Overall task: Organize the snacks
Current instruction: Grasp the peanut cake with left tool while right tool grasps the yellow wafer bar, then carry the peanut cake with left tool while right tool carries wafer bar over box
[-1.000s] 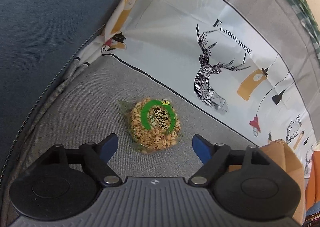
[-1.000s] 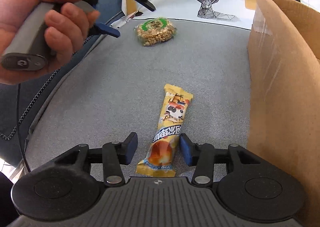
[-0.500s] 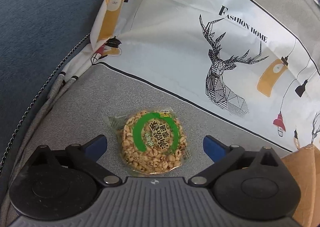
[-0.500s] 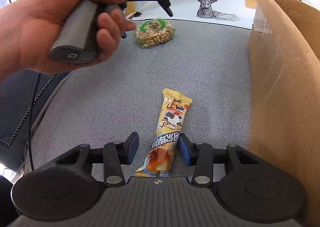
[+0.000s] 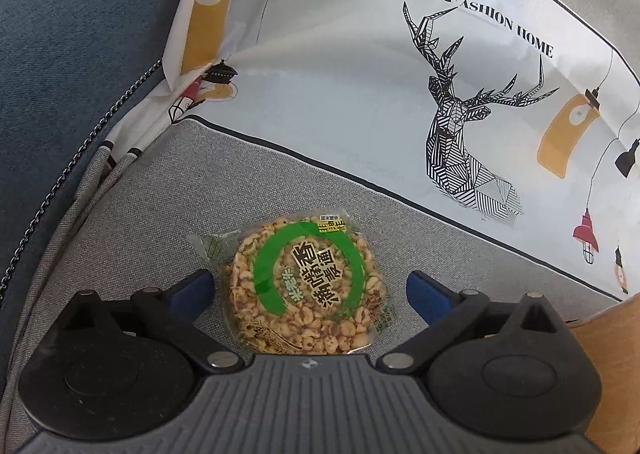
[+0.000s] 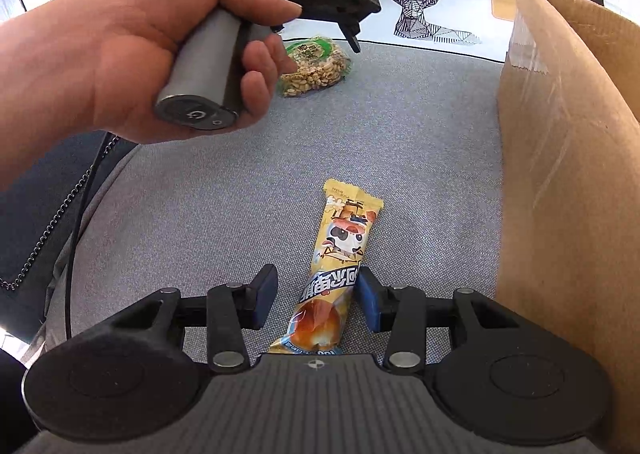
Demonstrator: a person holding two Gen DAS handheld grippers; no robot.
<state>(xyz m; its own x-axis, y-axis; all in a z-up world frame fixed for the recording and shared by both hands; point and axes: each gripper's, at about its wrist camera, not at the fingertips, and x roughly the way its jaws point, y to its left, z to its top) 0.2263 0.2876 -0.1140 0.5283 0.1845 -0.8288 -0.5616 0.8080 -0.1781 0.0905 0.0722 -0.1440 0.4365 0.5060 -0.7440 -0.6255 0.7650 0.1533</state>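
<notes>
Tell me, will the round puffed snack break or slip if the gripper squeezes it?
The round snack looks like puffed grains stuck together, so a hard squeeze would probably crumble it. Its clear wrapper looks glossy, so the fingers might slide a bit. It lies flat, so it likely won't roll, and it's probably very light.
</notes>
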